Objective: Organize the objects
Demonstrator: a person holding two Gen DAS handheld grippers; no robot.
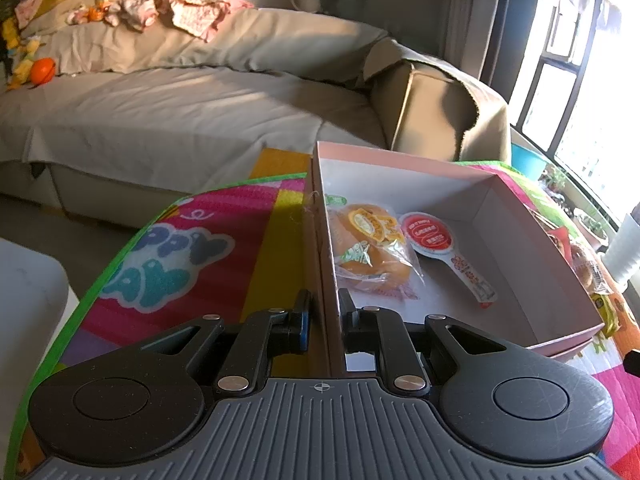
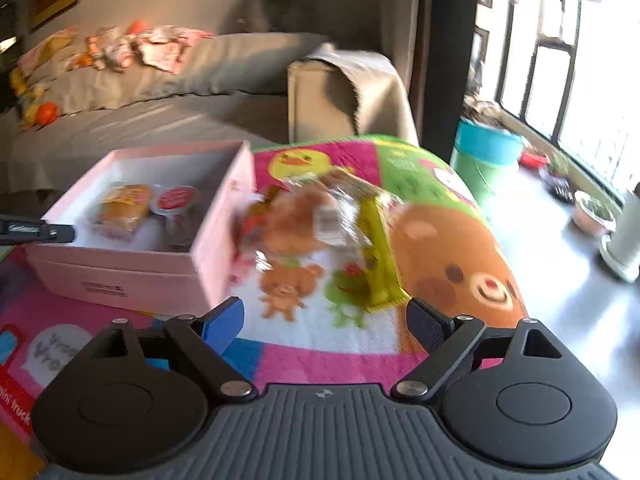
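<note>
A pink open box (image 1: 400, 162) sits on a colourful play mat (image 1: 224, 240). Inside lie a wrapped bun (image 1: 370, 252) and a red-lidded sachet with a spoon-shaped handle (image 1: 436, 246). My left gripper (image 1: 325, 314) is shut on the box's near-left wall. In the right wrist view the box (image 2: 160, 276) is at the left, with the bun (image 2: 124, 208) inside. Wrapped snacks (image 2: 316, 220) lie on the mat just right of the box, blurred. My right gripper (image 2: 326, 324) is open and empty, short of the snacks.
A grey sofa (image 1: 180, 112) with clothes and toys stands behind the mat. A blue-green bucket (image 2: 486, 156), plant pots (image 2: 592, 212) and a white object (image 2: 626, 236) stand on the floor by the window at the right. A white surface (image 1: 24, 292) is at the left.
</note>
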